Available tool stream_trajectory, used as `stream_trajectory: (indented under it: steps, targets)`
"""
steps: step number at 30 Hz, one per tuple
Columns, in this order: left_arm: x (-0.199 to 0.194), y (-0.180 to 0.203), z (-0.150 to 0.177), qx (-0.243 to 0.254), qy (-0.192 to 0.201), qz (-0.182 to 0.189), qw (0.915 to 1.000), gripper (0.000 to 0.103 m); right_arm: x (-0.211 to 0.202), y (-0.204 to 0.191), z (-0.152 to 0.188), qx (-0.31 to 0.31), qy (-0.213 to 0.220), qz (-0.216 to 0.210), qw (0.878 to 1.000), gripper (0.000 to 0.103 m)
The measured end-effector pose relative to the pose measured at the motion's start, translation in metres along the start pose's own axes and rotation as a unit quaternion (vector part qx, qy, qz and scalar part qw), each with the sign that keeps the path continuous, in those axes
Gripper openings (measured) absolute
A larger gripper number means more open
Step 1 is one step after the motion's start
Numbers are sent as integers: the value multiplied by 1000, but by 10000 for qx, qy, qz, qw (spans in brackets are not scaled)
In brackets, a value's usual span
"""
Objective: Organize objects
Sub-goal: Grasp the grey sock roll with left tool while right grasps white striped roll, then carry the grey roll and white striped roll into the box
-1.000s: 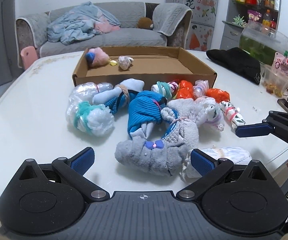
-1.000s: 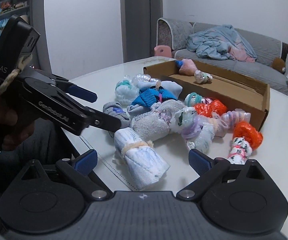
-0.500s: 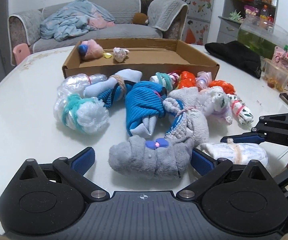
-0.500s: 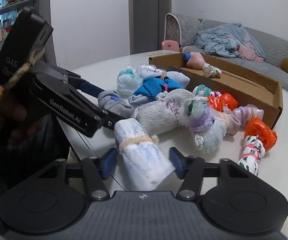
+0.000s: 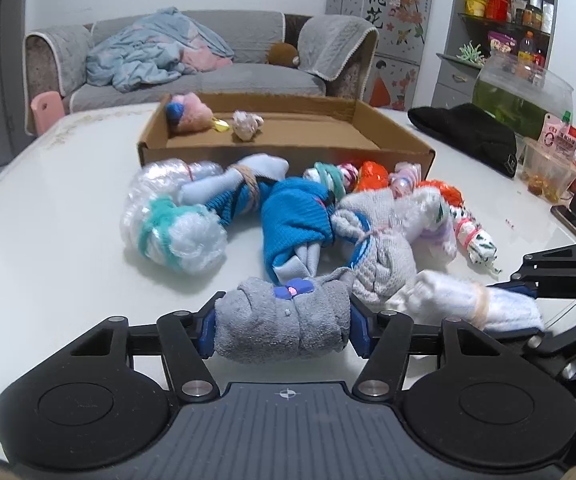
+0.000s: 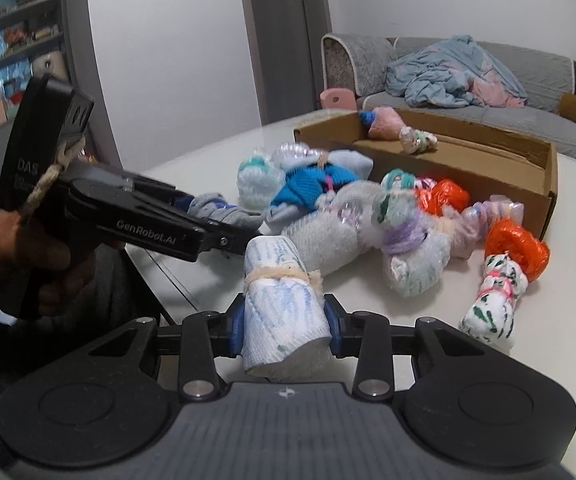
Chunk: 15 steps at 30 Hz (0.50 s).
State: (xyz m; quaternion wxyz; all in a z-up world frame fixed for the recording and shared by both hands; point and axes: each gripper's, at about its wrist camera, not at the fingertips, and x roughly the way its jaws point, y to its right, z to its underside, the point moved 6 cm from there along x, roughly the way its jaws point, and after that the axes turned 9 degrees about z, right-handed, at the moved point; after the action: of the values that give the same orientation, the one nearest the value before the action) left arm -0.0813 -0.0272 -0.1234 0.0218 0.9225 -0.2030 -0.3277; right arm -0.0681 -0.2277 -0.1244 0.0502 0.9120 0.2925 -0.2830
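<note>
- On the white table [image 5: 48,240], close to its near edge, my left gripper [image 5: 282,322] has its fingers pressed in on both ends of a grey rolled sock bundle [image 5: 284,320]; the bundle fills the gap between the pads.
- Just to its right, my right gripper [image 6: 286,318] has its fingers closed around a white-and-blue rolled cloth [image 6: 282,304] tied with a pale band.
- The rest of the pile [image 5: 308,216] — blue, white and orange bundles — lies between the grippers and the cardboard box [image 5: 288,152], which holds a pink bundle [image 5: 190,114] and a small pale one [image 5: 246,125].
- Risk, as I judge it: the two grippers sit very near each other, so lifting both together could knock them, or drag a neighbouring grey knit bundle [image 5: 380,256] that touches the sock.
- The soft rolls may squash and slip out if the grip is only on loose folds.
- Only the right wrist view shows the left tool's body and the hand [image 6: 28,248] holding it; only the left wrist view shows the shelves and the black cloth [image 5: 468,136] at right.
</note>
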Motion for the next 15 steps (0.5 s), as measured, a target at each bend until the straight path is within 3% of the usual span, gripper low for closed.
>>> stream_trajectory:
  steps: [7, 15]
  targets:
    - [-31, -10, -26, -72, 334, -210, 9992, 66, -28, 9, -31, 144, 375, 116, 9991, 35]
    - [-56, -20, -84, 83, 672, -339, 9971, 66, -46, 27, -84, 247, 830, 226, 9960, 35]
